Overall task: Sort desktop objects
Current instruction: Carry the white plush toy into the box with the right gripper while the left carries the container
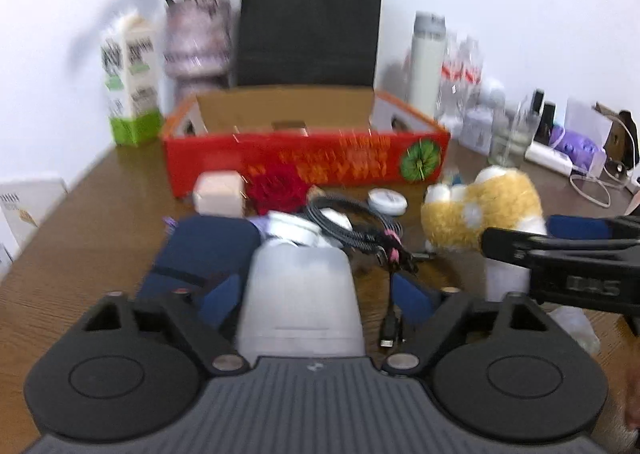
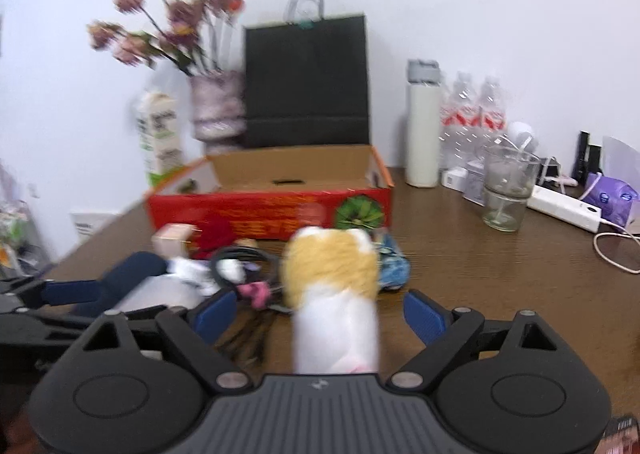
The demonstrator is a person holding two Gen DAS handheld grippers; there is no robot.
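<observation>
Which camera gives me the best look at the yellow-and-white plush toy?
The left wrist view: the yellow-and-white plush toy shows side-on and nearly whole, beside the right gripper. The right wrist view shows the toy end-on between that gripper's blue fingers, blurred.

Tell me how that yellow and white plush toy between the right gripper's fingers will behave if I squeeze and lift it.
The plush toy looks soft and furry, so it will probably compress under the blue pads rather than resist. It seems light for its bulk. Its long body will likely sag or swing from a grip at one end, though it should not slip or break.
</observation>
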